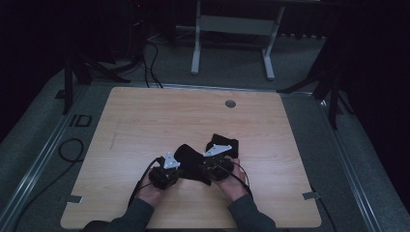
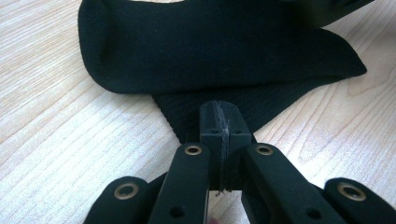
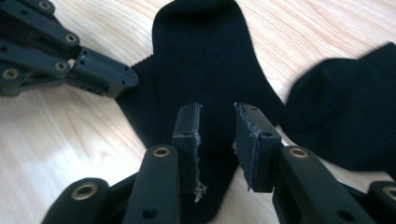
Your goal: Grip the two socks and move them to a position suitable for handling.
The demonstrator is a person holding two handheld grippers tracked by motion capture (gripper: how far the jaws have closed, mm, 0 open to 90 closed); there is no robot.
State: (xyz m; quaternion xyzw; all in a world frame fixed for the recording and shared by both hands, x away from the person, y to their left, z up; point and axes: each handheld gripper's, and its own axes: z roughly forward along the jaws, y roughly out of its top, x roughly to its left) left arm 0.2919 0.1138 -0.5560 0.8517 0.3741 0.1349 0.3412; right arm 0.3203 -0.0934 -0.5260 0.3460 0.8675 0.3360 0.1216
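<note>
Handling a pair of black ribbed knit socks on the pale wood-grain surface (image 1: 145, 121), the person seems to be at the laying-out or pairing step. The left tool (image 2: 219, 122) has its jaws pressed flat together at the ribbed cuff edge of the nearer black sock (image 2: 215, 42); a sliver of the fabric appears to be pinched between the pads, though the seam is too tight to be sure. That sock lies flat on the surface, its foot stretching away from the tools, and in the high view it sits between the two hands (image 1: 191, 162).

The right tool (image 3: 217, 140) stands partly open, its jaws apart over the same sock's leg, with cloth beneath them but nothing pressed between the pads. The second black sock (image 3: 345, 112) lies just beside the first, to the right and slightly blurred.

By my judgement, the right tool has let go, and the next move calls for reaching to the second sock, closing on its cuff, and drawing it over to lie on the first while the left tool keeps its anchor.
</note>
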